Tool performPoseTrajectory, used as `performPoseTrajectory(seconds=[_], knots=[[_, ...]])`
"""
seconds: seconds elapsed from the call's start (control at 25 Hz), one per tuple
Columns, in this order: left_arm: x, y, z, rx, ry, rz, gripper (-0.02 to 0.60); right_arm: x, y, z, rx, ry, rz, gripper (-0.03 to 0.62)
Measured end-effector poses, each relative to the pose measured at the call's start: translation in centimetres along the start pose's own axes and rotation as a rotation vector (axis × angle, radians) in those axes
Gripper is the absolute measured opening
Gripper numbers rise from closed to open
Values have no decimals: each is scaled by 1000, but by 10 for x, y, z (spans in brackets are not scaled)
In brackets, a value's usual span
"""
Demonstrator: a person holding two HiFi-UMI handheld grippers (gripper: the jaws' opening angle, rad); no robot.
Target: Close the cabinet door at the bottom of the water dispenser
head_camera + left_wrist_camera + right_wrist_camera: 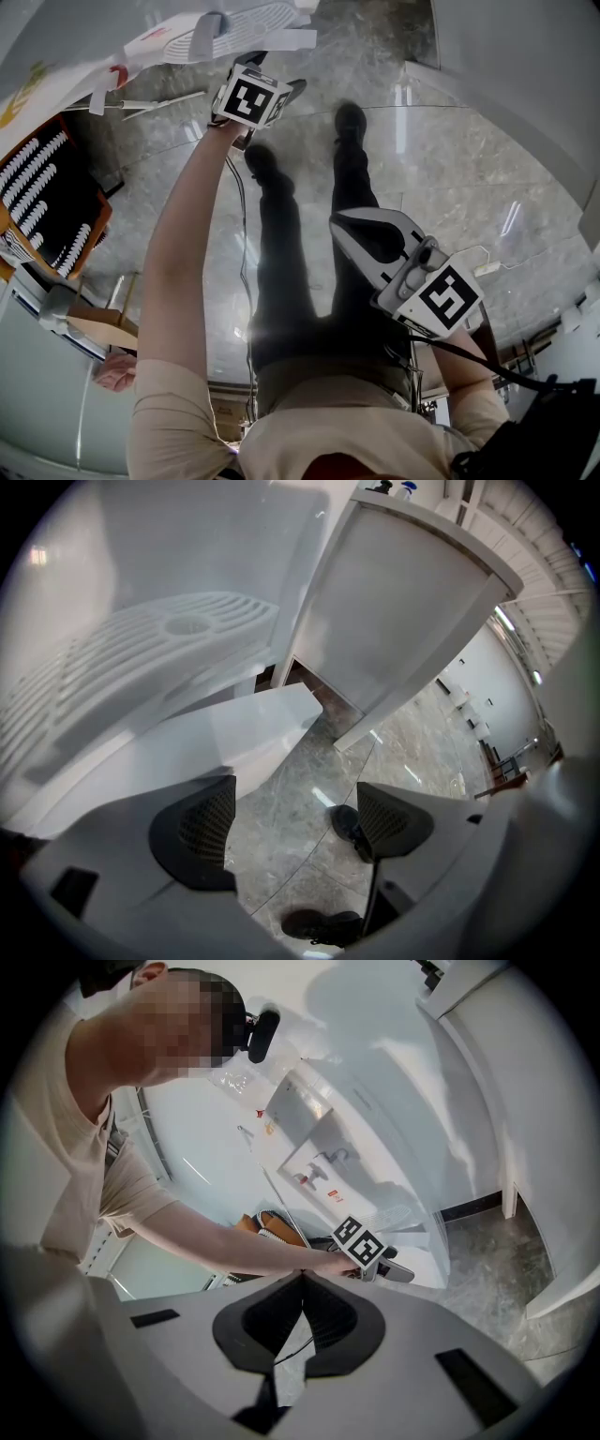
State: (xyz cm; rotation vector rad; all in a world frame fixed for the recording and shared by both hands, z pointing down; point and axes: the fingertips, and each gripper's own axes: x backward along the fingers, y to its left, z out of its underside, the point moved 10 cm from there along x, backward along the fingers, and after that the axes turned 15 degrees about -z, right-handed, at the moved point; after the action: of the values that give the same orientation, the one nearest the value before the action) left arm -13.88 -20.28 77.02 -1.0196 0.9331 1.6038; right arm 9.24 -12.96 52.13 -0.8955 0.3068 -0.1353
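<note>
Below me is a glossy grey marble floor [450, 169], with the person's two black shoes [350, 117] planted on it near the dispenser's foot. At the head view's left edge sits an orange box holding rows of white ribbed pieces [47, 202]. A broad white column [412, 602] rises to the right of the dispenser's base.

My left gripper [292, 817] is stretched out low, its jaws wide apart with only floor and a shoe between them. My right gripper [302, 1277] is held back by the body, jaws pressed together on nothing.

The white flat cabinet door [258, 719] stands swung out from the bottom of the dispenser, just under the white slotted drip tray [178, 635]. A dark opening shows behind its far edge. It lies just beside my left jaw, and I cannot tell whether they touch.

A small red mark on the dispenser's front is too small to read.
</note>
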Motion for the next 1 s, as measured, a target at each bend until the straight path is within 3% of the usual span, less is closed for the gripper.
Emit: performPoseTrajectory(seconds=[1.0], knots=[[-14,10,-17,3,-27,-59,368,8,-6,-4,3,-5,9,14]])
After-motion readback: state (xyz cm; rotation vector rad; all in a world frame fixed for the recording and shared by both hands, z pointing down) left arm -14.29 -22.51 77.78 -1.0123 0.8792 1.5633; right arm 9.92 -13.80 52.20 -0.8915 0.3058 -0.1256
